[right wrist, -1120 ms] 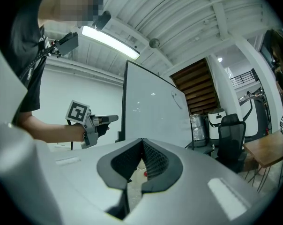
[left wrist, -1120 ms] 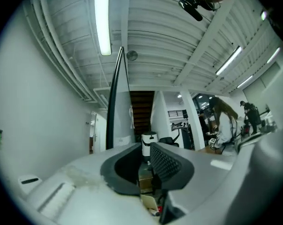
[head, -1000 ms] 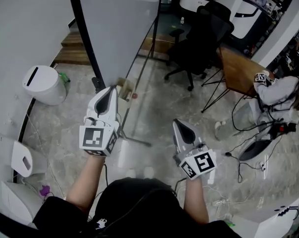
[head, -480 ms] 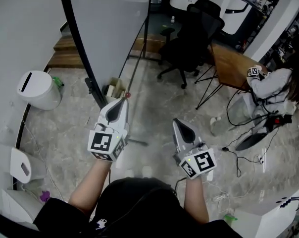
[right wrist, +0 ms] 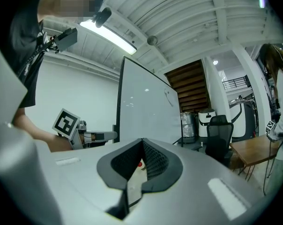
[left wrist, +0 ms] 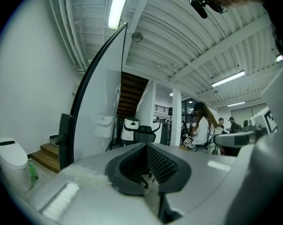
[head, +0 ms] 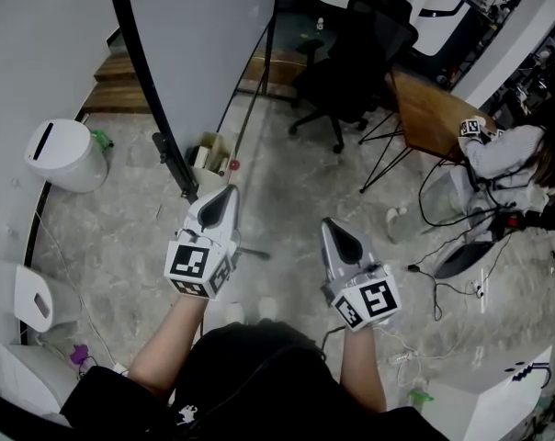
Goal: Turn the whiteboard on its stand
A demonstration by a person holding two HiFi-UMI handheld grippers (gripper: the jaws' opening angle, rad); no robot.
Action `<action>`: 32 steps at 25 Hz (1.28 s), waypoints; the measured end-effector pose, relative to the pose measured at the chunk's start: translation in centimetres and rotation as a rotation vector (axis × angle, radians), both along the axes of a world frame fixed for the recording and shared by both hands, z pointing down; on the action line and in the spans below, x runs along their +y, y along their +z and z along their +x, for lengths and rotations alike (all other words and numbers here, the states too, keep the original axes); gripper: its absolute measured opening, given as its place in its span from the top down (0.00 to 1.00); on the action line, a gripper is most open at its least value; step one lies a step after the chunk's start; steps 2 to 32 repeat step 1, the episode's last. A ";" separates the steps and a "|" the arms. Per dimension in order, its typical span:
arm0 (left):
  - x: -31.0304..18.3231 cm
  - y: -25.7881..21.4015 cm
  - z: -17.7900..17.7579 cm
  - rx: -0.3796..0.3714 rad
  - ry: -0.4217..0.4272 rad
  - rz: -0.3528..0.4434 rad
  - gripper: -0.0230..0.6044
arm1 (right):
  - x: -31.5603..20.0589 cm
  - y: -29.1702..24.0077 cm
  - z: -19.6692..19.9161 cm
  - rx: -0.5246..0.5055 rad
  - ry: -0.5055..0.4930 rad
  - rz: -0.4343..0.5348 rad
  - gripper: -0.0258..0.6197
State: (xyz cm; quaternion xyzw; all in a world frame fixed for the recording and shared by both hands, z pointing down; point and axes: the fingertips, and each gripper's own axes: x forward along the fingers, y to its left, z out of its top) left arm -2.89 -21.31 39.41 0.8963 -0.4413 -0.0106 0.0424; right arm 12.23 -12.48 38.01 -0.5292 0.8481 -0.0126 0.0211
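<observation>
Left hand-held gripper — jaws clenched, empty, near the black edge of the whiteboard. Right hand-held gripper — jaws clenched, empty, farther from it.

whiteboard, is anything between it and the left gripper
Nothing visible stands between them. The left gripper, shut and empty, hangs in open air close to the whiteboard. In the left gripper view the board's black edge stands ahead to the left with nothing in front of it.
</observation>
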 end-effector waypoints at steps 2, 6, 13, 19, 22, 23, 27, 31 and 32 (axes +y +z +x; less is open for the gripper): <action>0.0 0.2 0.0 0.001 0.002 -0.005 0.96 | -0.1 0.2 -0.1 0.001 0.001 -0.003 0.95; 0.0 0.2 0.0 0.001 0.002 -0.005 0.96 | -0.1 0.2 -0.1 0.001 0.001 -0.003 0.95; 0.0 0.2 0.0 0.001 0.002 -0.005 0.96 | -0.1 0.2 -0.1 0.001 0.001 -0.003 0.95; 0.0 0.2 0.0 0.001 0.002 -0.005 0.96 | -0.1 0.2 -0.1 0.001 0.001 -0.003 0.95; 0.0 0.2 0.0 0.001 0.002 -0.005 0.96 | -0.1 0.2 -0.1 0.001 0.001 -0.003 0.95; 0.0 0.2 0.0 0.001 0.002 -0.005 0.96 | -0.1 0.2 -0.1 0.001 0.001 -0.003 0.95; 0.0 0.2 0.0 0.001 0.002 -0.005 0.96 | -0.1 0.2 -0.1 0.001 0.001 -0.003 0.95; 0.0 0.2 0.0 0.001 0.002 -0.005 0.96 | -0.1 0.2 -0.1 0.001 0.001 -0.003 0.95; 0.0 0.2 0.0 0.001 0.002 -0.005 0.96 | -0.1 0.2 -0.1 0.001 0.001 -0.003 0.95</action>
